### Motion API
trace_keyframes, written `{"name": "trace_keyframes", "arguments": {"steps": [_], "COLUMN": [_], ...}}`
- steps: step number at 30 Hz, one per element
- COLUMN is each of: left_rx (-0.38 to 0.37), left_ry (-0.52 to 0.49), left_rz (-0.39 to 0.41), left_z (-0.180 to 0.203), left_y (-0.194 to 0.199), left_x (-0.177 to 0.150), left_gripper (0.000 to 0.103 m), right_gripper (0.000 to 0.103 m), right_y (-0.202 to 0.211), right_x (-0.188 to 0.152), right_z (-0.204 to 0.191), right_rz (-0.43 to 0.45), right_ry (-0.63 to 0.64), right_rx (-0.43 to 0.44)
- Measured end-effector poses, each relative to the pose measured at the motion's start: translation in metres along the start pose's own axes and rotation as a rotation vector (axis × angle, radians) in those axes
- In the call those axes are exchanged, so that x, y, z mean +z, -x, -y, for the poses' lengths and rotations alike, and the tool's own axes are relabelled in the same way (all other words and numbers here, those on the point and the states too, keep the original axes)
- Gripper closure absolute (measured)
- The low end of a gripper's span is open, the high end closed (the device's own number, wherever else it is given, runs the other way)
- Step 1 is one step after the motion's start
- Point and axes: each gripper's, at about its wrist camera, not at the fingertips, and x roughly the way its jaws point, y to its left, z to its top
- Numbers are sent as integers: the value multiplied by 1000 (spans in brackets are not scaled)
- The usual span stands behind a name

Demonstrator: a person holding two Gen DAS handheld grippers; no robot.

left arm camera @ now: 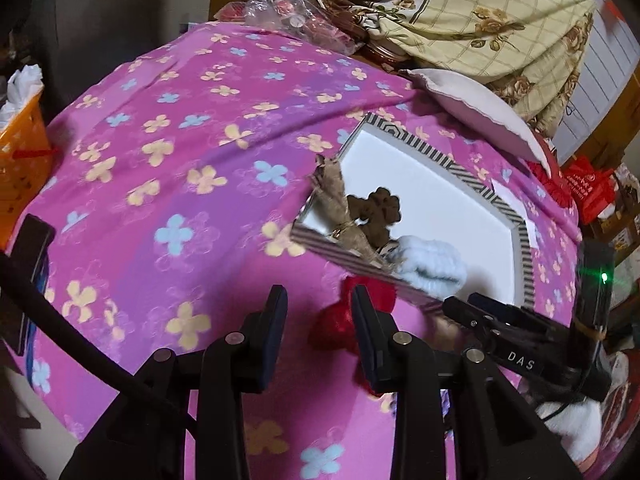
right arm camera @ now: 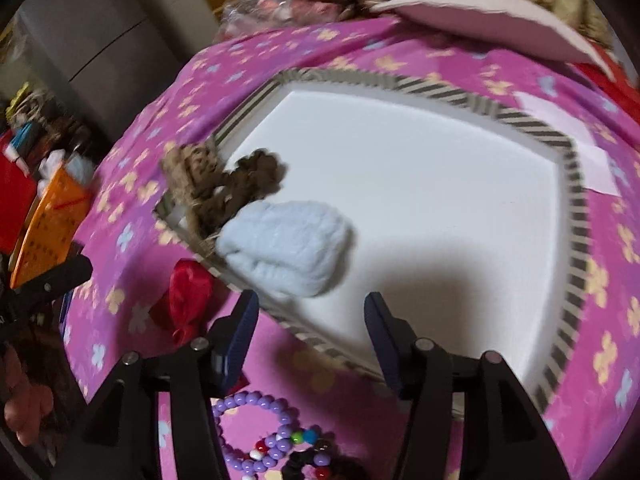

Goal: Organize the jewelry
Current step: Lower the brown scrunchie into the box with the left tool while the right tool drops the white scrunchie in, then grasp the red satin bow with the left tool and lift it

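Left gripper [left arm camera: 320, 312]: jaws wide apart, nothing between the pads. It hangs over the pink flowered bedspread [left arm camera: 180, 120], tilted down. A red satin scrunchie [left arm camera: 340, 324] lies on the cloth just past the fingertips, partly hidden behind the right-hand finger, not gripped.

Right gripper [right arm camera: 310, 320]: jaws parted about halfway, nothing pinched. In the left wrist view it shows at the right [left arm camera: 476, 306], tips at the near edge of the tray.

Tray [right arm camera: 576, 184]: shallow, white inside, striped rim, flat on the bedspread. The right gripper's fingertips sit over its near rim, one finger outside the rim and one over the white floor.

In the tray, far-left corner as the right wrist camera sees it:
- light blue fluffy scrunchie [right arm camera: 288, 248], just ahead of the right gripper's left finger, apart from it.
- dark brown fuzzy flower-shaped piece [right arm camera: 252, 176], touching the blue one from behind.
- tan burlap-looking bow [right arm camera: 188, 168], draped over the tray rim, half in, half out.

Outside the tray:
- red scrunchie [right arm camera: 188, 292] on the cloth beside the tray's near-left rim.
- purple bead bracelets [right arm camera: 256, 436] with a few coloured beads, below the right gripper, between its fingers' bases in the frame.
- black bead piece [right arm camera: 304, 464] touching them; detail too blurred.

Orange basket [left arm camera: 20, 152] off the bed's left edge.
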Motion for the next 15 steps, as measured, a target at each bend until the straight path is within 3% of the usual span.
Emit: {"name": "trace_keyframes", "arguments": {"steps": [4, 7, 11, 15], "left_rx": [-13, -22, -29, -31], "left_ry": [11, 15, 7, 1], "left_rz": [-28, -50, -51, -63], "left_z": [-6, -9, -12, -12], "left_y": [-2, -3, 2, 4], "left_x": [-11, -20, -30, -37], "left_gripper": [49, 50, 50, 50], "right_gripper": [45, 45, 45, 45], "right_y": [-7, -9, -6, 3], "right_x": [-7, -13, -33, -49], "right_z": [-8, -12, -30, -29], "right_rz": [-60, -121, -168, -177], "right_ry": [98, 131, 283, 285], "right_rx": [8, 85, 98, 146]}}
